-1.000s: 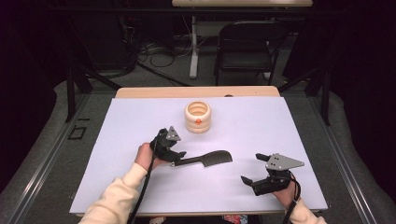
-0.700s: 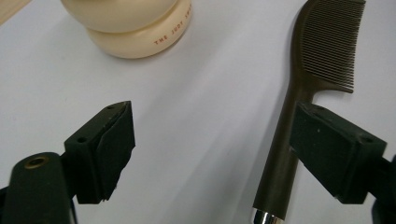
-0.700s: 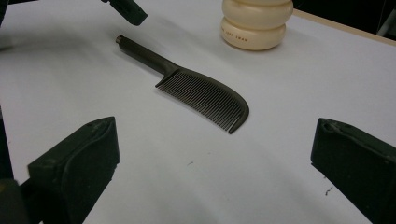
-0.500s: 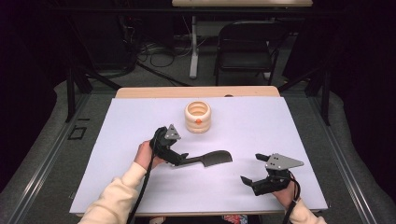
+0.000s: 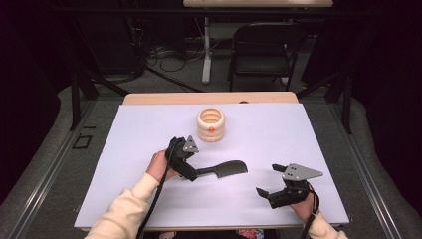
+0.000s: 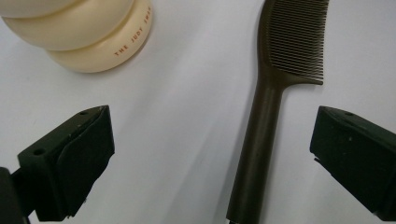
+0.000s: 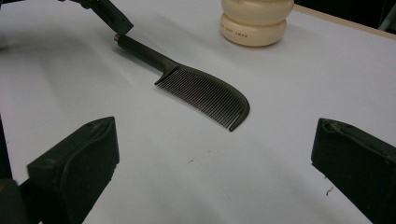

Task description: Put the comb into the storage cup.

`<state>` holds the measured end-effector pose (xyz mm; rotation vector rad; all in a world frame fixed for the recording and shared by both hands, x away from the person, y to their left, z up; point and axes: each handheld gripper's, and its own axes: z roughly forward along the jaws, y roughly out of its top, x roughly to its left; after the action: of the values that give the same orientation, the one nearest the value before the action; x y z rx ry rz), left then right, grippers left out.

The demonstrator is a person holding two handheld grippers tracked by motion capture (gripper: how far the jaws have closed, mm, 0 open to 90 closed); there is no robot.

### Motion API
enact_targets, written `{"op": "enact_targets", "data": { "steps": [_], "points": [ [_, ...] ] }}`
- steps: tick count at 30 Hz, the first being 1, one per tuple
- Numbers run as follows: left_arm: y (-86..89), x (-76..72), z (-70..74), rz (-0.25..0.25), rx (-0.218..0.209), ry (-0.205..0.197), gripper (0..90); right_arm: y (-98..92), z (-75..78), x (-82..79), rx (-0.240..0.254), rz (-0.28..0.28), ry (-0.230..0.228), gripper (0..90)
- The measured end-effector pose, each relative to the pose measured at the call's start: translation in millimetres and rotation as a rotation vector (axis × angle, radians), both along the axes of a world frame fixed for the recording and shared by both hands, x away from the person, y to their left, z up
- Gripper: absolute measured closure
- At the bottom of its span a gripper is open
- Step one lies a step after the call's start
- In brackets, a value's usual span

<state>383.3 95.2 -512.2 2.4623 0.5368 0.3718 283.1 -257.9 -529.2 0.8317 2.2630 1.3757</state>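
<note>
Center frame, the left gripper (image 5: 191,172), its fingers just spread wide, releases the comb (image 5: 224,170) on the desk (image 5: 298,129); retreat likely follows. The right gripper (image 5: 271,191) waits wide open.

Left gripper (image 6: 210,163) jaws have just been opening, now wide apart. Dark comb (image 6: 280,93) handle lies flat between them, touching neither pad, teeth at top right. Cream ribbed container (image 6: 88,32) top left, on white table (image 6: 187,116).
</note>
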Motion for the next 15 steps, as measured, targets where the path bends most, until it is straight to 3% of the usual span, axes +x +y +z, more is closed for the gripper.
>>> {"op": "enact_targets", "data": {
  "steps": [12, 15],
  "points": [
    [-22.9, -0.9, -1.4, -0.047, 0.085, 0.017, 0.8, 1.6, -0.7, 0.3, 0.002, 0.003, 0.009, 0.4],
    [-28.3, 0.6, -3.5, -0.073, 0.124, 0.029, 6.6, 1.3, -1.0, 0.8, 0.003, 0.005, 0.012, 0.4]
  ]
}}
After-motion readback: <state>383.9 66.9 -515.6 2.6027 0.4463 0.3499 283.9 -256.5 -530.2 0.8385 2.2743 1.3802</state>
